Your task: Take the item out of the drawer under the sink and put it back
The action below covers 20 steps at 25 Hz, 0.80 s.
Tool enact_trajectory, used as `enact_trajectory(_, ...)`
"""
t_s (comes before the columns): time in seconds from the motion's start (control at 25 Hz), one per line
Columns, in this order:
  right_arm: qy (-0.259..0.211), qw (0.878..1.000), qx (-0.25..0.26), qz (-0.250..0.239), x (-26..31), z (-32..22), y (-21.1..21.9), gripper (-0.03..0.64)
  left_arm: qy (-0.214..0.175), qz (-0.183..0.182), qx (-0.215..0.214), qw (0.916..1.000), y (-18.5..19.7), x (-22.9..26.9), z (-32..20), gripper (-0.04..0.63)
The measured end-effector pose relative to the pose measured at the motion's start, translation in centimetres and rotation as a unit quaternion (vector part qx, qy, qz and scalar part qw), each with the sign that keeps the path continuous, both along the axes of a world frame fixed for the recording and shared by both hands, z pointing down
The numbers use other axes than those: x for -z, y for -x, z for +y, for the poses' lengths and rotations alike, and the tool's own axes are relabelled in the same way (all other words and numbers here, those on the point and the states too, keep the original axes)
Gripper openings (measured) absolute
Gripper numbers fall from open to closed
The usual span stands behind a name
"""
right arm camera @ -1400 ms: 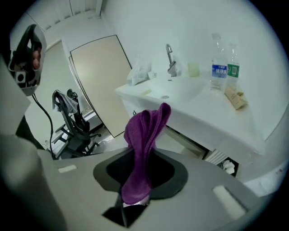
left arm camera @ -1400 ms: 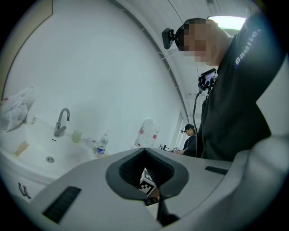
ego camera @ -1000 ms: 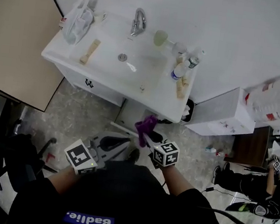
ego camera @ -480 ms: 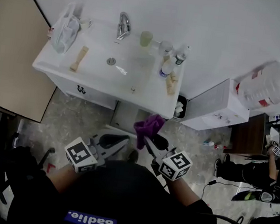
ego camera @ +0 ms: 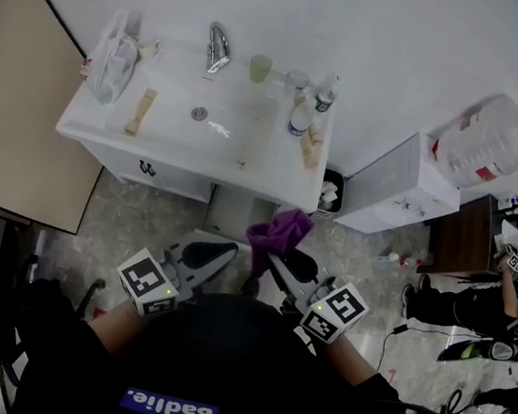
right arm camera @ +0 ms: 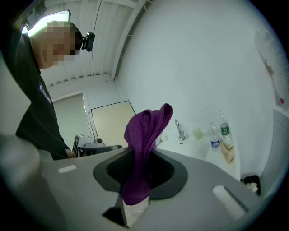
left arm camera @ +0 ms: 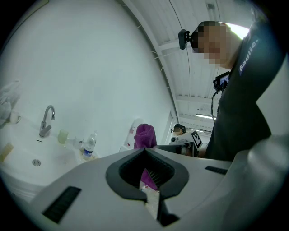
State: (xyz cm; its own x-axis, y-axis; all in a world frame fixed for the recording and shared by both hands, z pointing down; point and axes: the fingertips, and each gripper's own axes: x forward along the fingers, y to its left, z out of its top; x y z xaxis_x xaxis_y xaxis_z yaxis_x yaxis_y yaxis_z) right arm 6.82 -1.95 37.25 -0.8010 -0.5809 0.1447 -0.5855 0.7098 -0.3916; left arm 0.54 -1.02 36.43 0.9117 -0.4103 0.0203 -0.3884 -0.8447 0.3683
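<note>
In front of the white sink unit [ego camera: 167, 147], the person holds both grippers out over the speckled floor [ego camera: 139, 219]. The right gripper [ego camera: 271, 256] has its jaws clamped on a purple cloth [ego camera: 279, 231]. In the right gripper view the folded fabric runs down between the dark pads and is pinched there, its upper end standing above the jaw tips and its lower end hanging below them. The cloth is therefore up in the air, clear of the unit and near its front edge in the head view. The left gripper [ego camera: 227, 247] sits just beside the right one and does not touch the cloth. Its jaws meet at the tips with nothing between them, and the purple fabric shows only beyond them, through the gap in the pads. On the sink top stand a faucet [ego camera: 216, 44], a pale green cup [ego camera: 259, 67] and a water bottle [ego camera: 326, 91], with a crumpled plastic bag [ego camera: 108, 57] at the left end. A white cabinet [ego camera: 399, 187] stands to the right of the unit. Whether the drawer under the basin is open cannot be made out.
</note>
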Motion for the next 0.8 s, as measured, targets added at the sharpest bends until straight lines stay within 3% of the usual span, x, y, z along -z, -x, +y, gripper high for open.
enact_trajectory(0.8,-0.011,1.0,-0.011,-0.011,0.1,0.9,-1.6,0.087,-0.011,-0.003,-0.029,0.9995,-2.3,0.2,1.1,-0.011)
